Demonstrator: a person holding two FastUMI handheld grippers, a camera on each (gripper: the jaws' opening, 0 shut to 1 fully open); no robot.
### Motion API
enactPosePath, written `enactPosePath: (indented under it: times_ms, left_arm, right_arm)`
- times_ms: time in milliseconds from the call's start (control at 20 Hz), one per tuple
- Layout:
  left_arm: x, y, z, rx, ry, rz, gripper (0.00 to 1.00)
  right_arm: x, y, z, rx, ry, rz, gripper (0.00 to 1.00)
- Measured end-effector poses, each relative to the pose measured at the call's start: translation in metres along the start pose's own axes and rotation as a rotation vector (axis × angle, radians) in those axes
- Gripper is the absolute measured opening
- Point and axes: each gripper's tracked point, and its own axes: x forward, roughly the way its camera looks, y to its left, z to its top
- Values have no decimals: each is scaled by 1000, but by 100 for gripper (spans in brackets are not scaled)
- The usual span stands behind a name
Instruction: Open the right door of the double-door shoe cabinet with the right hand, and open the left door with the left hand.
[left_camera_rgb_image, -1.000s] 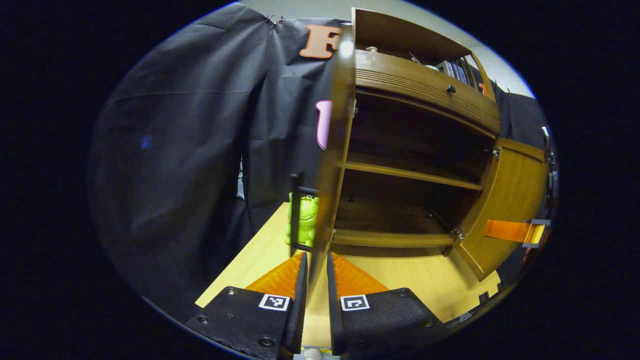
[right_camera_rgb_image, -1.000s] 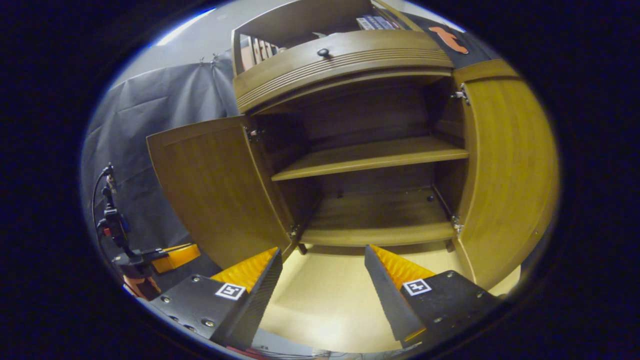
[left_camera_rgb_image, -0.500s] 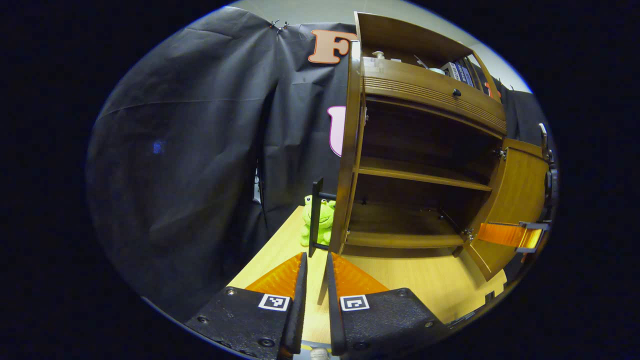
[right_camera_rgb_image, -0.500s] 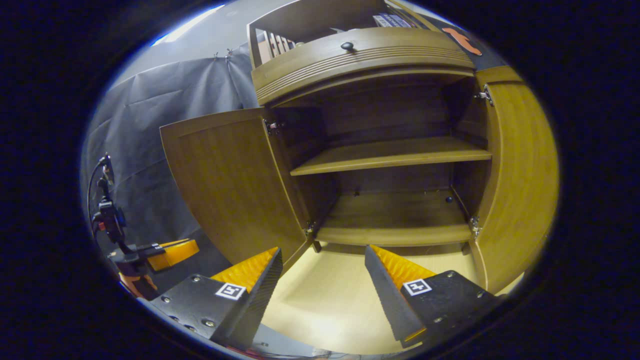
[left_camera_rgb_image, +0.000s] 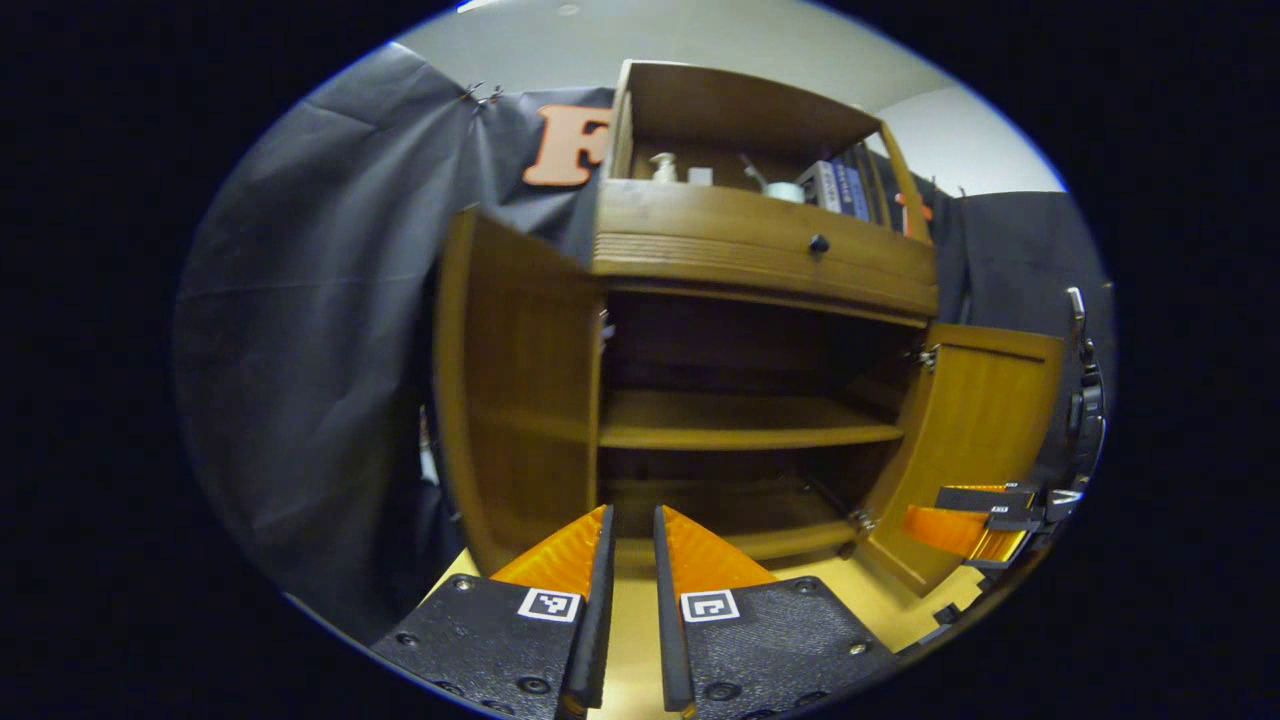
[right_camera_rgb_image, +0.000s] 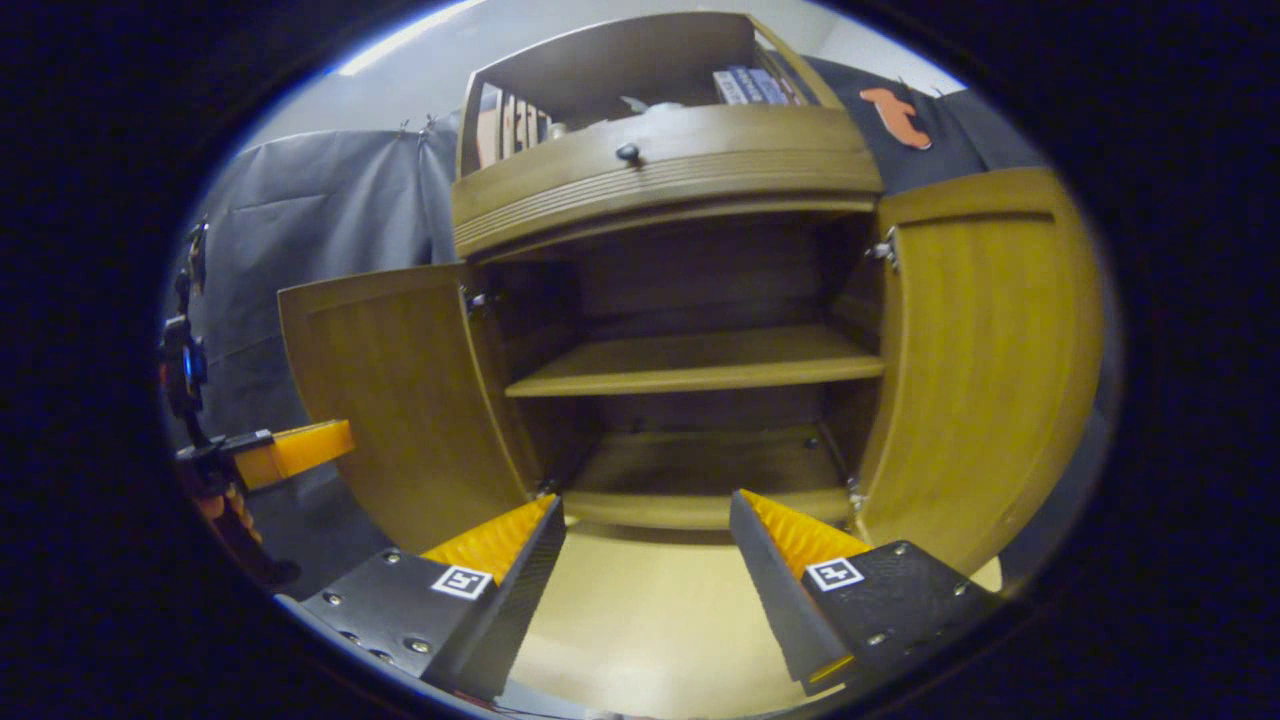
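While both doors of the double-door shoe cabinet (right_camera_rgb_image: 690, 330) stand swung open, the left tool (left_camera_rgb_image: 632, 520) hangs in front of the cabinet with its fingers narrowed to a slim gap and nothing between them. Seen from the left gripper view, the left door (left_camera_rgb_image: 515, 390) angles outward just beyond the fingertips, apart from them, and the right door (left_camera_rgb_image: 975, 440) opens toward the far side, where the other tool shows near its lower edge.

From the right gripper view, the right tool (right_camera_rgb_image: 648, 515) is spread wide and holds nothing, its fingers framing the cabinet's lower compartment above the pale wooden surface (right_camera_rgb_image: 650, 630). The left door (right_camera_rgb_image: 395, 390) and the right door (right_camera_rgb_image: 985, 340) flank a dark interior split by a single shelf (right_camera_rgb_image: 700, 362); both compartments look bare. Above the doors runs a drawer front with a small dark knob (right_camera_rgb_image: 628, 153), and an open top compartment carries books (right_camera_rgb_image: 745, 85) and small items too blurred to name. Black cloth (left_camera_rgb_image: 320, 330) hangs behind the cabinet.
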Motion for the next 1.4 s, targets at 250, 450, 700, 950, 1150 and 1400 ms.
enactPosePath:
  times_ms: [250,450,700,950,1150,1400]
  left_arm:
    - [26,-60,53,23,-80,-109,23]
    - [26,-104,80,23,-131,-192,25]
    - [15,-131,92,99,-207,-239,82]
    - [14,-142,93,84,-216,-265,95]
    - [14,-144,96,69,-225,-280,95]
    - [14,-143,90,74,-212,-295,96]
  right_arm:
    - [-30,-27,71,1,-161,-111,98]
    - [-57,-39,109,-30,-249,-183,98]
    - [-81,-40,127,-39,-306,-218,98]
    - [-92,-37,134,-82,-335,-232,94]
    - [-96,-40,135,-84,-341,-259,98]
    - [-95,-44,127,-35,-337,-282,98]
